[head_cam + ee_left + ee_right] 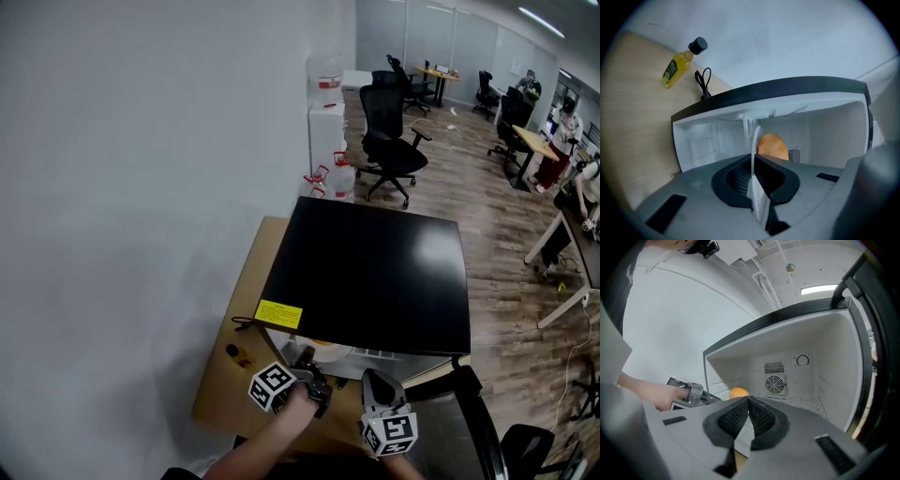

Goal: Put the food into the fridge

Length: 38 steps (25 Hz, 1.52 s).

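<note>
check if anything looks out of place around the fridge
A small yellow bottle with a black cap seems to lie on its side on the wooden table, left of the open fridge, beside a loose black cable. Nothing looks spilled.

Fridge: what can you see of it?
The fridge is a small box with a glossy black top bearing a yellow sticker. It stands on a wooden table by a white wall, open at the front. Inside it is white, with a fan vent and dial on the back wall. A round orange food shows inside.
</note>
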Tool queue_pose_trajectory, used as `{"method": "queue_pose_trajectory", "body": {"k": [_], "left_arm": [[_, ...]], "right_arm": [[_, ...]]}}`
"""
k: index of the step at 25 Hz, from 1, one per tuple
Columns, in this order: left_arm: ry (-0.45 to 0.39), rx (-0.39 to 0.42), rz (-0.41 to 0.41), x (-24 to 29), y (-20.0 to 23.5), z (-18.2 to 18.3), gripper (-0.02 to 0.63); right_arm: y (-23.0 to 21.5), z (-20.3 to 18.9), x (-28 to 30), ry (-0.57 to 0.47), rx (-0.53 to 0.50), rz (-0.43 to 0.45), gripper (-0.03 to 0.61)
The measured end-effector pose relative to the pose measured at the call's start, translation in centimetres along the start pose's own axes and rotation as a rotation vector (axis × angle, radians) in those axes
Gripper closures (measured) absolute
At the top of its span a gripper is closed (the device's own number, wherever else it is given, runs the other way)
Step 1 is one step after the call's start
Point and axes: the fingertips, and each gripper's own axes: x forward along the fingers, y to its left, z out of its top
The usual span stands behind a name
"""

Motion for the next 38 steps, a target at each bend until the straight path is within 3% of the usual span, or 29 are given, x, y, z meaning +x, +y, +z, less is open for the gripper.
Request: {"method": "queue_pose_trajectory", "body": {"k": [10,16,27,34,38], "left_arm": [[-0.027,0.005,0.013,0.6,-0.2,-0.1,0.592],[-0.051,0.102,0.023,0.9,-1.5,0.4,0.592],[-0.046,0.101,0.031,2.7,-2.1,1.2,0.592],[-0.061,0.259,0.053,3.1,-3.3,1.8,0.592],[-0.065,0.379,0.077,3.3,-3.7,1.8,0.538]], "right_arm": [[-0.5,-0.2,0.1,0.003,-0.001,0.002,0.518],[-0.4,-0.2,0.4,0.002,0.002,0.010,0.518],[-0.3,-0.1,0.7,0.004,0.004,0.007,0.518],[0.0,0.1,0.6,-0.006,0.032,0.014,0.518],[-0.6,0.0,0.4,-0.018,0.091,0.014,0.518]]}}
